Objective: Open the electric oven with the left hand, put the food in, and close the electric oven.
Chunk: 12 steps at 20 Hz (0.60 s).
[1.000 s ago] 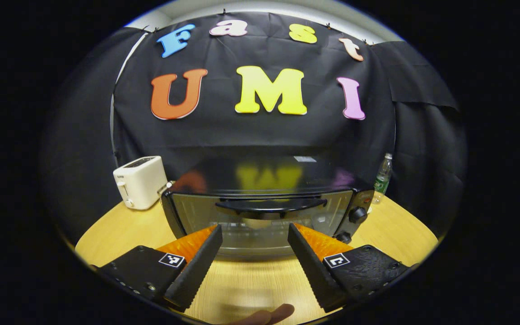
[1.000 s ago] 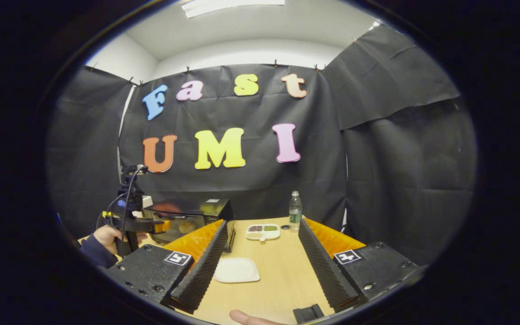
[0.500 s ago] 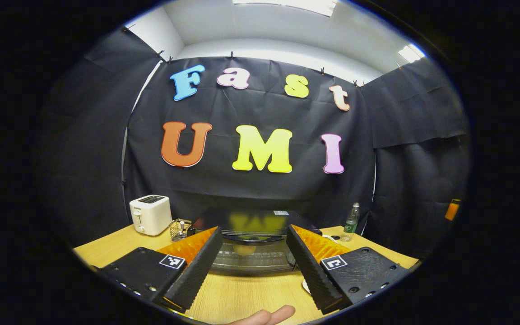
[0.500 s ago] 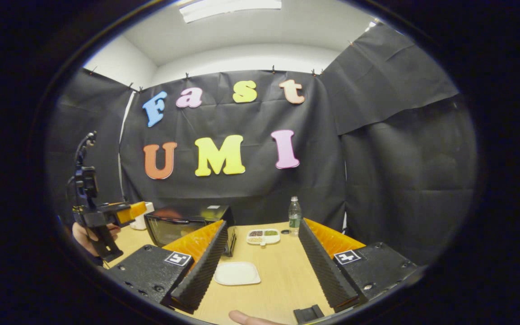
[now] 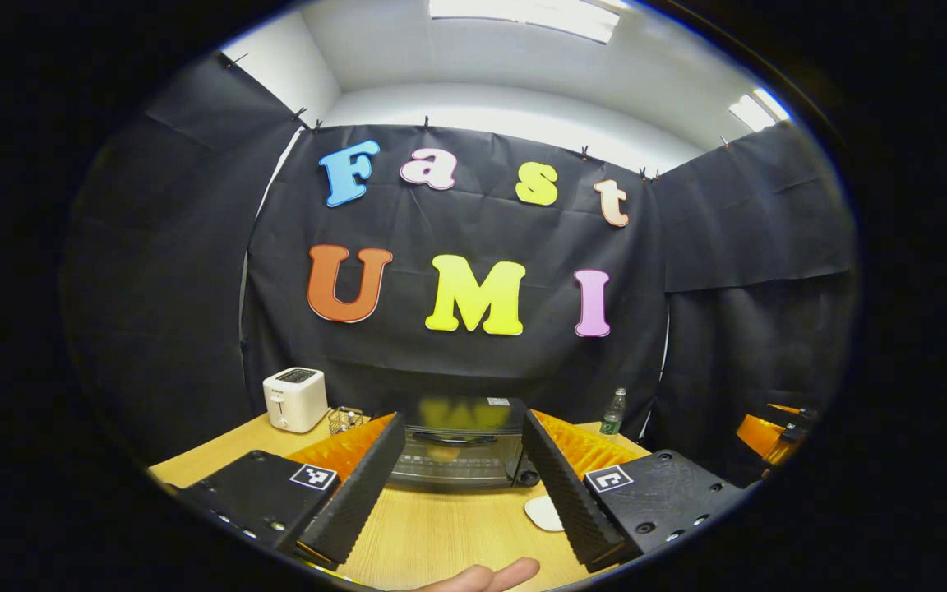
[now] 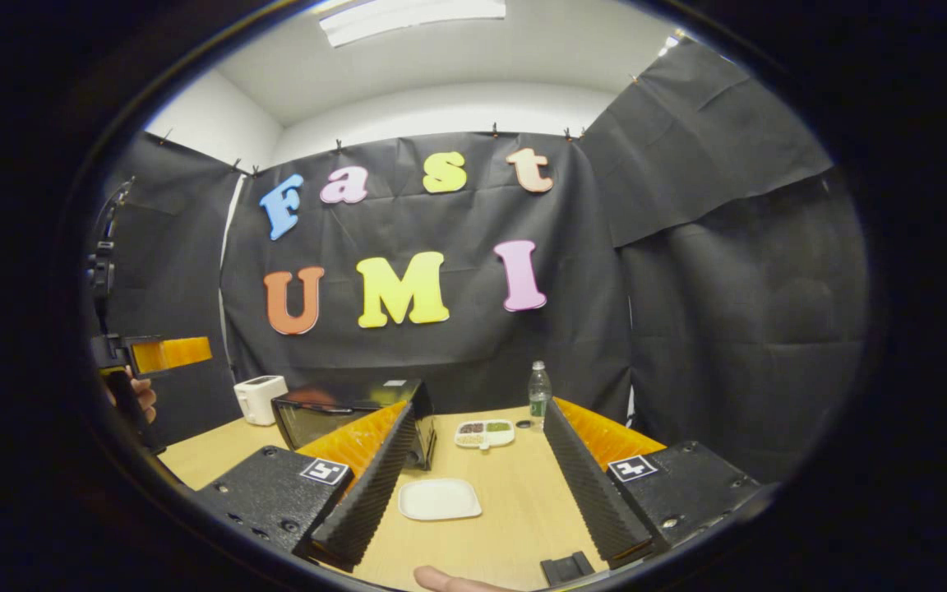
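- Your left gripper (image 5: 461, 477) has its fingers spread wide with nothing between them; a fingertip (image 5: 486, 575) of your own hand shows below them.
- Straight ahead of that gripper, framed between its fingers, sits the electric oven (image 5: 459, 448): a dark, box-shaped appliance whose long side runs across your line of sight, its glass door facing you and shut, with a curved dark handle (image 5: 455, 437) across the top of the door.
- The oven's top is glossy and mirrors the wall behind. A small pale label sits on it, too small to read.
- Something pale and rounded shows dimly behind the glass; you cannot tell what it is.
- To the left of the oven stands a white toaster (image 5: 296, 399), with a small wire basket (image 5: 345, 419) between them. To the right stands a clear plastic bottle (image 5: 612, 411) with a green label, unreadable.
- Your right gripper (image 6: 473, 485) is also wide open and empty. Between its fingers, on the pale wood-grain table (image 6: 515, 510), lies a flat white square plate (image 6: 440, 498).
- Beyond that plate sits a white divided dish (image 6: 483, 432) with dark, green and pale fillings.
- From the right gripper the oven (image 6: 342, 415) stands ahead to the left, angled.
- Further left, the left gripper (image 6: 163, 353) is held up above table level.
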Available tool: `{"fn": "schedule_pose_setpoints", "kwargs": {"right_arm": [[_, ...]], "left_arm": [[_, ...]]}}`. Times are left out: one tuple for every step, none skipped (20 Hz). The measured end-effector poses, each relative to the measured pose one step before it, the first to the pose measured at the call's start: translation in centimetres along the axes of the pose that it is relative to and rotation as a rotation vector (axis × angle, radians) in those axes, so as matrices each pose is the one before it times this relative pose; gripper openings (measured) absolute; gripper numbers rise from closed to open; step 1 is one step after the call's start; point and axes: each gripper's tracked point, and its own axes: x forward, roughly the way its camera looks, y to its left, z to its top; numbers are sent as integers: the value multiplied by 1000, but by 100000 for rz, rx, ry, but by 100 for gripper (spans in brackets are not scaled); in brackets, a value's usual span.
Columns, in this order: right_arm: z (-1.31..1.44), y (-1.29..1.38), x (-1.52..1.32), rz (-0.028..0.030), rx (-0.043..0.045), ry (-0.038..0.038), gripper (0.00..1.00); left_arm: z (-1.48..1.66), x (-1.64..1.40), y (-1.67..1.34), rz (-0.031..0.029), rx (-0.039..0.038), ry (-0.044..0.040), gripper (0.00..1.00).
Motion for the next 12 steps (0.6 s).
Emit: {"fn": "schedule_pose_setpoints", "kwargs": {"right_arm": [[225, 88, -199, 317, 178, -468, 95], [279, 119, -185, 321, -102, -706, 95], [261, 181, -83, 534, -766, -1023, 95], [112, 139, -91, 364, -1041, 14, 95], [-11, 41, -84, 239, -382, -177, 95], [96, 282, -156, 599, -115, -126, 95], [24, 340, -207, 932, -64, 29, 95], [75, 161, -144, 514, -32, 93, 95], [49, 48, -122, 360, -249, -57, 96], [108, 24, -104, 60, -164, -230, 96], [31, -70, -46, -279, 273, -149, 96], [-74, -111, -28, -661, 474, 249, 96]], "left_arm": [[98, -488, 251, 906, 1103, 640, 94], [99, -547, -24, 145, 1386, 215, 94], [281, -627, -326, -432, 981, -237, 94], [95, -751, -328, -837, -192, -669, 94], [-132, -1014, -326, -834, -1179, -211, 94], [-324, -1001, -266, -992, -1715, 92, 94], [-341, -619, -385, -1433, -1092, 436, 94], [-305, -755, -259, -372, 44, 926, 94], [-77, -622, -48, 574, 1627, 230, 94], [187, -582, 175, 1345, 2377, -617, 94], [289, -250, -30, 960, 2049, -985, 94], [446, -124, -385, -572, 1489, -1537, 94]]}}
